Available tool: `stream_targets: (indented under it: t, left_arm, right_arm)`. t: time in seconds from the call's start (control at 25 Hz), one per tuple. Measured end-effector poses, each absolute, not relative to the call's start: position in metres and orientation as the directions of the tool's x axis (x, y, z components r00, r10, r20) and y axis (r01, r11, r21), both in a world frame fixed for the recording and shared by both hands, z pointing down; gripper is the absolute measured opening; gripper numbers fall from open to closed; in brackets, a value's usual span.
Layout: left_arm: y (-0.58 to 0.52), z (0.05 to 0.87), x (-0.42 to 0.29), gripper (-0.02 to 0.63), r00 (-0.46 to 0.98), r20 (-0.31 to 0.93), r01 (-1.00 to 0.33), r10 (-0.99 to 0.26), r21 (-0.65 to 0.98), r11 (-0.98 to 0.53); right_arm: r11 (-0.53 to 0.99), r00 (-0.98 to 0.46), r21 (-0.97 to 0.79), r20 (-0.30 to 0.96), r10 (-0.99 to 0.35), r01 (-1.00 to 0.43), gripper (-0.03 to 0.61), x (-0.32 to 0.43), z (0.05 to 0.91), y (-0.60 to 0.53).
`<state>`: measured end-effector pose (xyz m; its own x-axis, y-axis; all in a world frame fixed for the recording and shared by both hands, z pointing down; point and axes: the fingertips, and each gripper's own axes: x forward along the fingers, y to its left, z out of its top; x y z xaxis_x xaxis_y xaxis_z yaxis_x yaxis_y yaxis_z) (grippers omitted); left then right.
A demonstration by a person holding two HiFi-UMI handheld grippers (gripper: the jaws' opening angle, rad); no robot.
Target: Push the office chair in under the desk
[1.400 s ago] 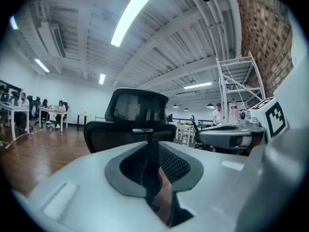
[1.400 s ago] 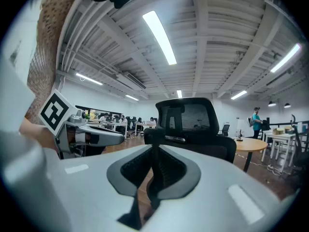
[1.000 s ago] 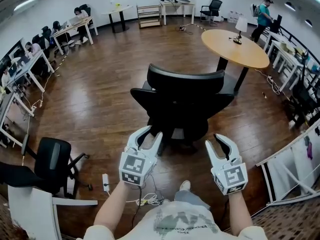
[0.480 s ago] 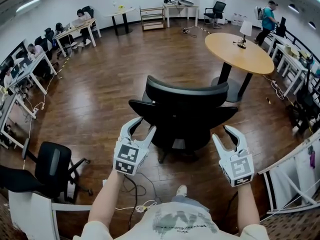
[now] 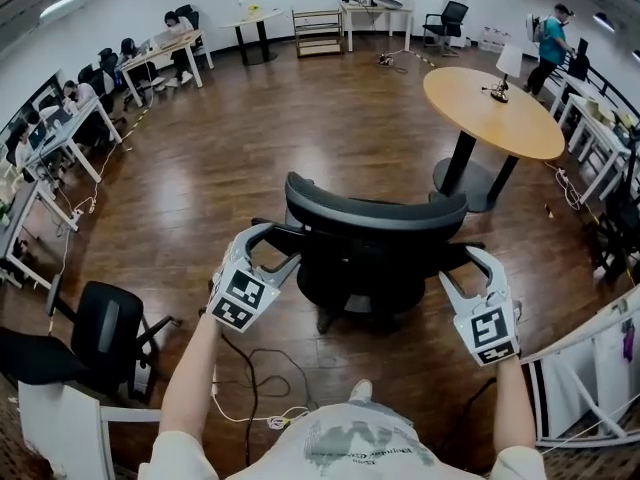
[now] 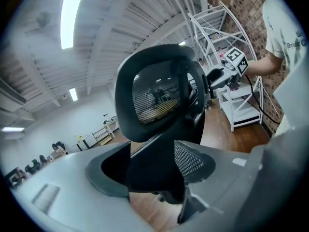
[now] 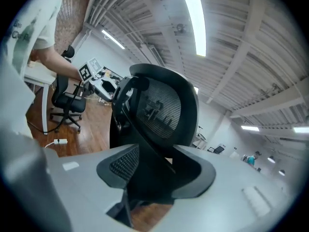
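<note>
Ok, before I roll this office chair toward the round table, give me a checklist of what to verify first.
1. Grip of the left gripper: ok, jaws closed on the left-hand armrest.
2. Grip of the right gripper: ok, jaws closed on the right-hand armrest.
3. Heading of the office chair: ok, its backrest faces you.
4. Path to the round table: ok, the floor between is bare wood.
5. Footing: not ok, cables loop beside your shoe.
6. Room under the table: cannot tell; its pedestal base may block the chair.
</note>
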<state>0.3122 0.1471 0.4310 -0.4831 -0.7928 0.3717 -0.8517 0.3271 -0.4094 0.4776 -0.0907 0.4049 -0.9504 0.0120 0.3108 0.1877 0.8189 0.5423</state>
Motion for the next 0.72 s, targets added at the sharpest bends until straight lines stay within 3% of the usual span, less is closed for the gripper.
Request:
stream_targets:
  t: [0.24,0.44,0.72]
  left_arm:
    - [0.135,0.449,0.295,0.328,-0.454,0.497,-0.862,-0.739,-0.454,0.225]
    - [0.126,0.463,0.283,0.339,-0.460,0.572,-0.853,-0.680,-0.497,0.159]
    - [0.120,0.467,0.278,0.341,-0.494,0.564,-0.826,-0.662,-0.542,0.154]
  right_arm:
    - [0.721,-0.893,0.607,0.448,0.038,0.335,0.278,0.455,0.423,-0.116]
    - [0.679,-0.855,0.601,0.513,0.077,0.422,0.287,0.442,0.436,-0.121]
    - [0.695,-0.838,0.577,0.542,0.067,0.429,0.290,0.443,0.438,-0.130]
